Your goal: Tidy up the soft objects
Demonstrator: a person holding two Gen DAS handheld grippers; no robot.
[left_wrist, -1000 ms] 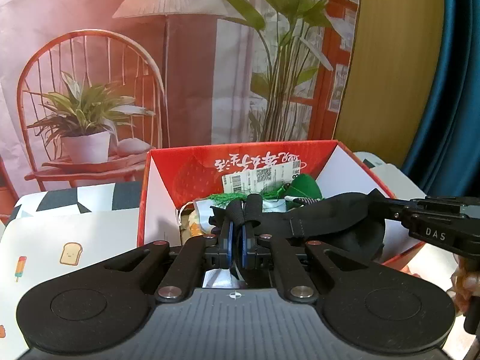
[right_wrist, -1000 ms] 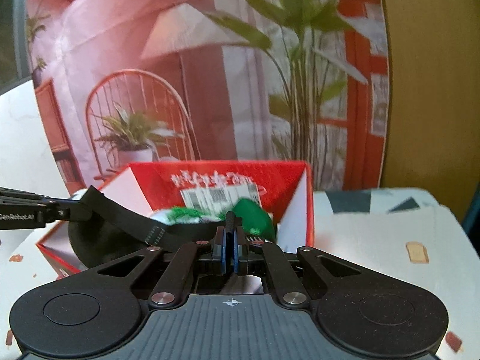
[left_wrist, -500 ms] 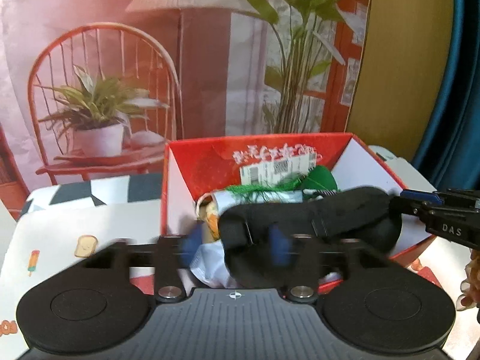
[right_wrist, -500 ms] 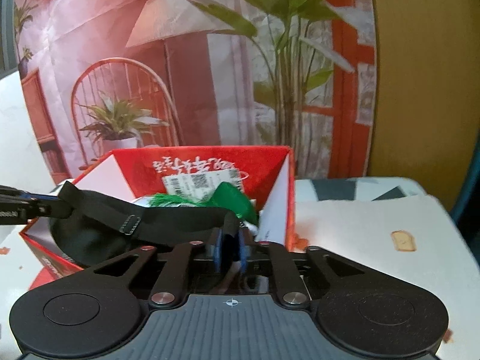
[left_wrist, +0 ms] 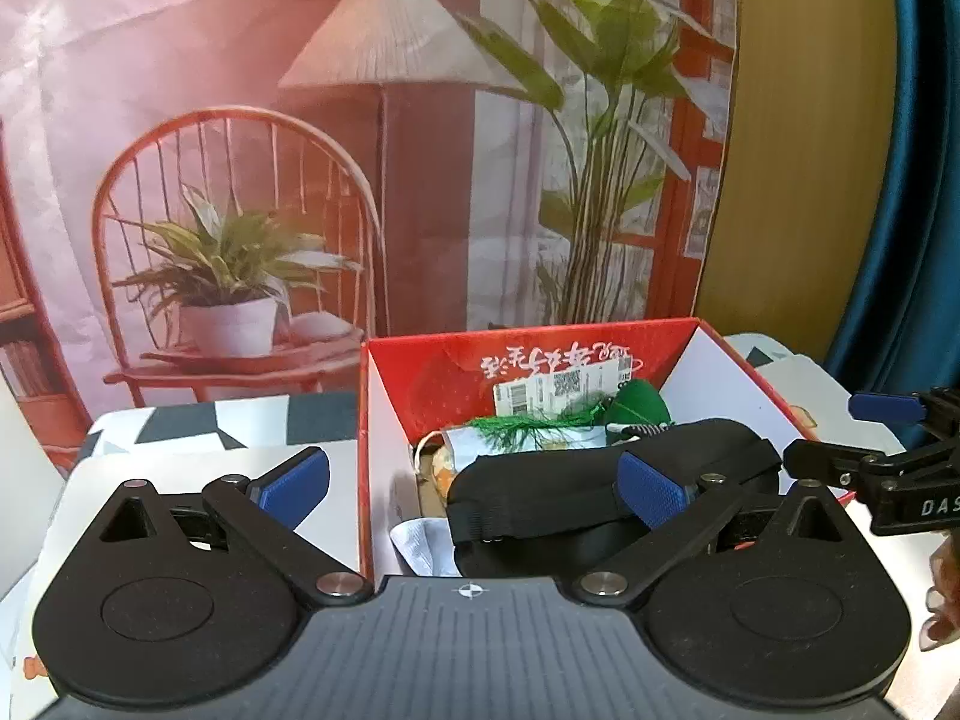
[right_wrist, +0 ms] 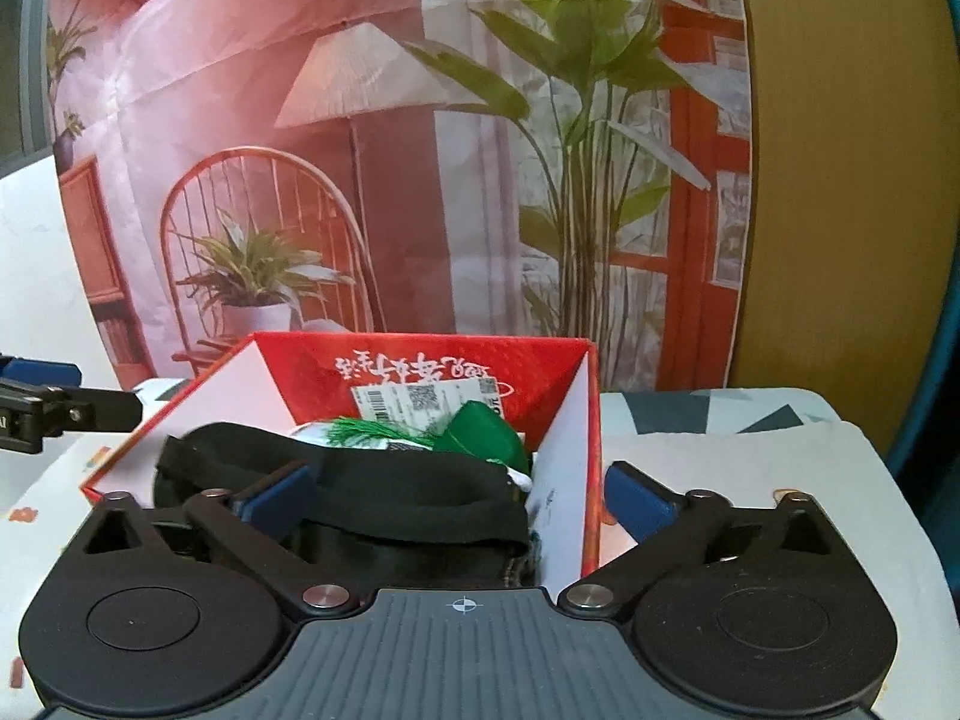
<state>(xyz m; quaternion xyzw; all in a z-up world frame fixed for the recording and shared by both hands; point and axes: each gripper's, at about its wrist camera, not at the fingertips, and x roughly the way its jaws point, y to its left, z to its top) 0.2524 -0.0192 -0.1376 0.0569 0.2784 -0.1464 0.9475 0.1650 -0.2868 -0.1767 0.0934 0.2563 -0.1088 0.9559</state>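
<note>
Black eye mask now lying in red box atop other soft items; your left hand-held gripper and right hand-held gripper both opening, released. Nothing visibly left outside.

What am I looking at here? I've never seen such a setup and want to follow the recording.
Each picture comes from a camera riding on a hand-held two-finger gripper, looking along its blue-padded fingers. The left gripper and right gripper both have jaws opening wide, gripping nothing. Ahead stands an open red box on a patterned tablecloth. A black eye mask lies on top inside, released, above a green tasselled pouch and white cloth. Behind hangs a printed backdrop.
</note>
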